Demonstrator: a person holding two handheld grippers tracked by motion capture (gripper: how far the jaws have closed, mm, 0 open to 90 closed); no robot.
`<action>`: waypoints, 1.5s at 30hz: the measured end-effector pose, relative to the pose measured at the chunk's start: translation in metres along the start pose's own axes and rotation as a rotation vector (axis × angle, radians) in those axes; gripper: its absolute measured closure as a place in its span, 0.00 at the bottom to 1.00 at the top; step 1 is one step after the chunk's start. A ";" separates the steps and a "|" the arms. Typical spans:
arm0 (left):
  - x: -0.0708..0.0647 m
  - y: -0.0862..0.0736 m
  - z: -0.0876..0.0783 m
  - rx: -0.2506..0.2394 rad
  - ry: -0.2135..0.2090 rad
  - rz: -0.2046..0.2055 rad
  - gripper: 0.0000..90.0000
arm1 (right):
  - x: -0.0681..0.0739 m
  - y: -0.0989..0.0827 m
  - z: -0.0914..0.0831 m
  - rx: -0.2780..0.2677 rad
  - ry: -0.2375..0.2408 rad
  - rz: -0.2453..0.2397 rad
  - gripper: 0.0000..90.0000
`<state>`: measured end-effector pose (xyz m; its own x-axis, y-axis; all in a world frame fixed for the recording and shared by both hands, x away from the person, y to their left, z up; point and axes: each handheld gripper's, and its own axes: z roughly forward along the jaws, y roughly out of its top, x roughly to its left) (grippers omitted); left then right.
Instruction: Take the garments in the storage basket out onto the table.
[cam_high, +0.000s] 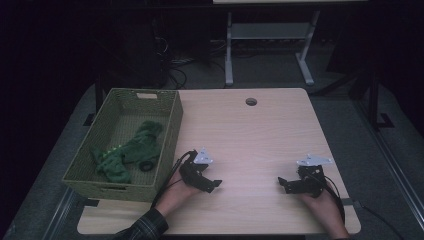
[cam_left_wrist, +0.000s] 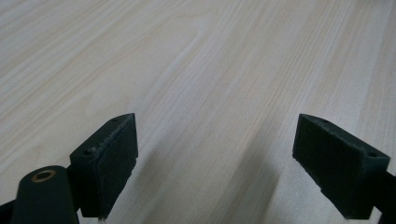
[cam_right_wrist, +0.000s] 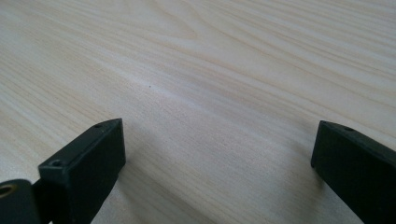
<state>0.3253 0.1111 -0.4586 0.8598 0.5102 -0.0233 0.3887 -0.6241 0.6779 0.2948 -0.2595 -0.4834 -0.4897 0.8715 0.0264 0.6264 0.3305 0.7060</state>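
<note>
Both our hands rest at the lower edge of the high view, each holding a tool low over the pale wooden table (cam_high: 250, 135). We see the left tool (cam_high: 216, 184) at lower centre-left and the right tool (cam_high: 281, 183) at lower centre-right, well apart, their tips turned toward each other. In the left gripper view the two black jaws of that tool (cam_left_wrist: 215, 158) stand wide with bare wood grain between them; the right gripper view shows the right tool (cam_right_wrist: 217, 158) spread just as wide, holding nothing. The jaw pads are blocky and matte, with a fine rough face.

Farther up, at the left of the frame, sits a rectangular woven basket (cam_high: 170, 132) of olive-green weave, partly overhanging the table's left edge. Inside it lies a soft green plush toy (cam_high: 127, 152), nubby and limp, with a dark wheel-like part near its lower end.

We judge the step in hand to be a rest pose with the toy already stowed. To do it well we keep both tools low, open and away from the basket wall, so nothing snags the weave.
</note>
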 end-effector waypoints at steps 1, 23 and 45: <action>0.000 0.000 0.000 0.000 0.000 0.000 0.15 | 0.000 0.000 0.000 0.000 0.000 0.000 0.03; 0.005 0.013 -0.022 -0.040 -0.010 -0.016 0.15 | 0.000 0.000 0.000 0.000 0.000 0.000 0.03; 0.006 0.031 -0.043 -0.077 -0.057 -0.019 0.15 | 0.000 0.000 0.000 0.001 0.000 -0.002 0.03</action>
<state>0.3285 0.1202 -0.4059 0.8706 0.4858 -0.0773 0.3809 -0.5662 0.7310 0.2948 -0.2597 -0.4834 -0.4911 0.8707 0.0251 0.6259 0.3327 0.7054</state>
